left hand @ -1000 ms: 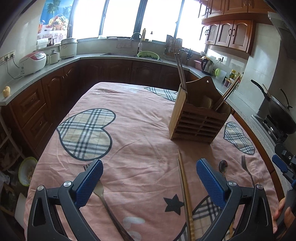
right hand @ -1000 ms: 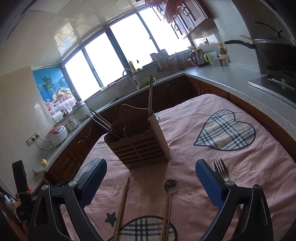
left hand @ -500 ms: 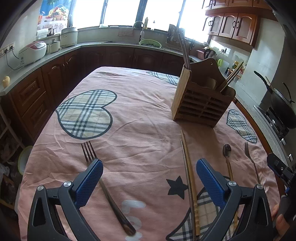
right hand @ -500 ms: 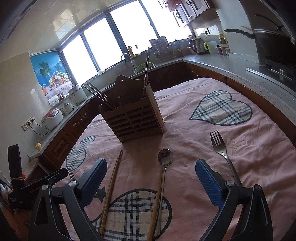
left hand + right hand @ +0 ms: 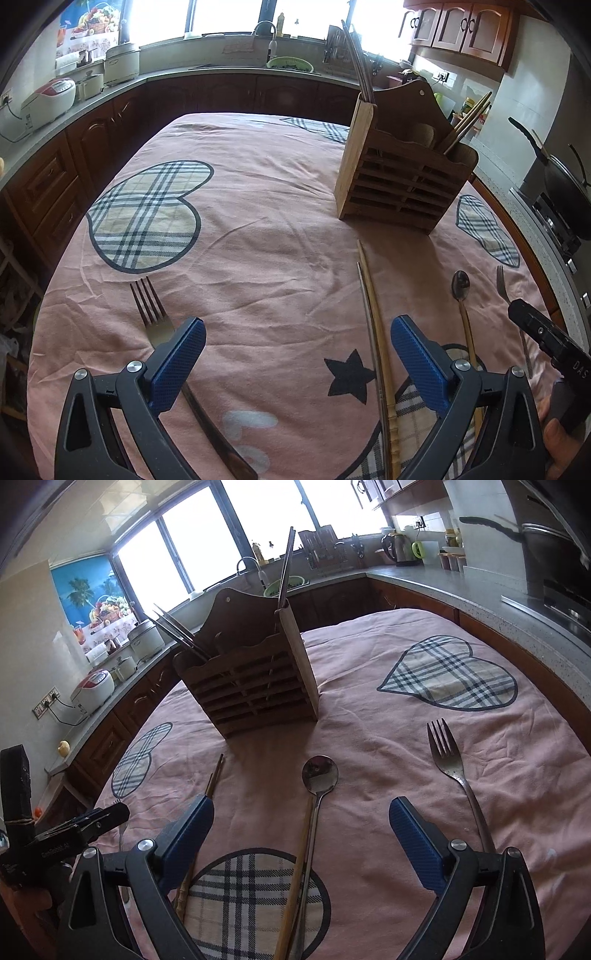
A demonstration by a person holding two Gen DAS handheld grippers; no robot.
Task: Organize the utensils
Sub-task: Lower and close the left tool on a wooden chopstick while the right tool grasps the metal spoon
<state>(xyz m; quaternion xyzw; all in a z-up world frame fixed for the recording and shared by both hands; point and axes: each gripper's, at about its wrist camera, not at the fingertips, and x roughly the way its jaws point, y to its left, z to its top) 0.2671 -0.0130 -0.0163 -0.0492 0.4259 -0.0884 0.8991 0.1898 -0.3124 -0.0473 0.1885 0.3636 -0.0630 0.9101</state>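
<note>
A slatted wooden utensil holder (image 5: 402,177) stands on the pink tablecloth, with chopsticks sticking out of it; it also shows in the right wrist view (image 5: 251,679). My left gripper (image 5: 297,341) is open and empty above the cloth, its left finger over the handle of a fork (image 5: 151,310), with a pair of chopsticks (image 5: 373,325) just inside its right finger. My right gripper (image 5: 301,829) is open and empty, with a spoon (image 5: 318,775) and a chopstick (image 5: 299,867) between its fingers. A second fork (image 5: 448,757) lies right of it.
The table's pink cloth (image 5: 258,236) has plaid hearts. A dark kitchen counter (image 5: 110,96) with rice cookers wraps around behind. A wok on the stove (image 5: 565,184) is at the right. The right gripper's body (image 5: 550,343) shows at the left view's right edge.
Both grippers have pulled back and tilted down toward the table. More of the forks, spoon and chopsticks has come into view. Both stay open.
</note>
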